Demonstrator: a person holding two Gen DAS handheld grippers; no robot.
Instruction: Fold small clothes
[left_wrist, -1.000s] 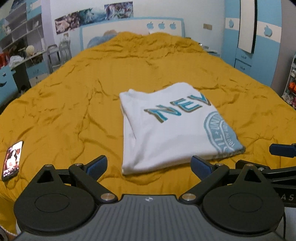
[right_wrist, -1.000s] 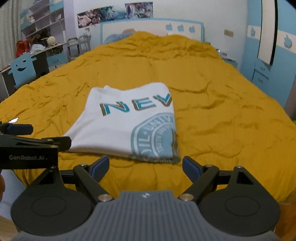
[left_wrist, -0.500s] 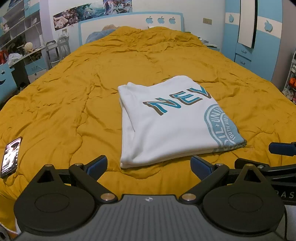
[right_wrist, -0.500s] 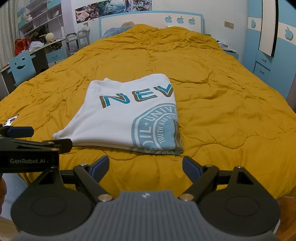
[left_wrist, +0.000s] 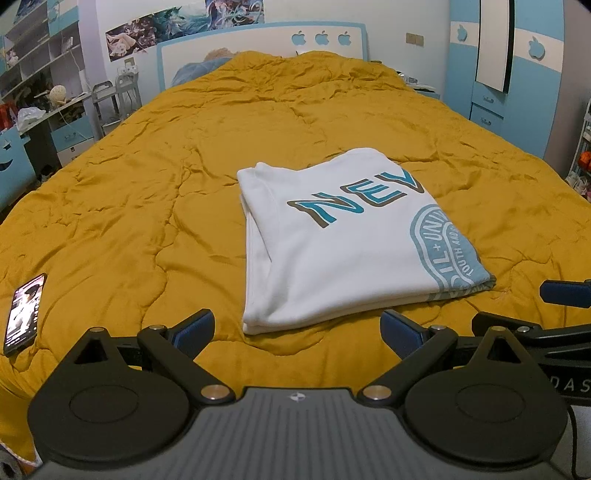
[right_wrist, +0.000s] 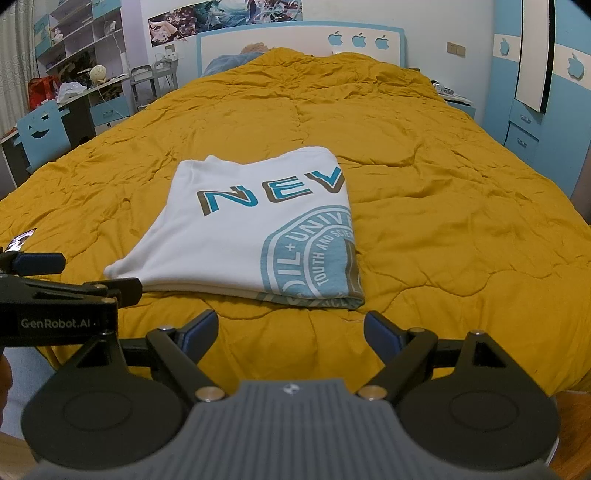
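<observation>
A white T-shirt (left_wrist: 343, 243) with blue "NEV" lettering and a round blue print lies folded into a rectangle on the mustard-yellow bedspread (left_wrist: 147, 206). It also shows in the right wrist view (right_wrist: 251, 229). My left gripper (left_wrist: 297, 326) is open and empty, just short of the shirt's near edge. My right gripper (right_wrist: 290, 326) is open and empty, in front of the shirt's near right corner. Each gripper shows at the edge of the other's view.
A phone (left_wrist: 24, 314) with a lit screen lies on the bedspread at the near left. A desk, a blue chair (right_wrist: 44, 125) and shelves stand left of the bed. A blue wardrobe (left_wrist: 509, 74) stands to the right. The headboard (left_wrist: 258, 44) is at the far end.
Both views have tilted down and pulled back slightly, so the folded shirt sits a little lower in frame. The shirt itself has not moved. Both grippers stay open.
</observation>
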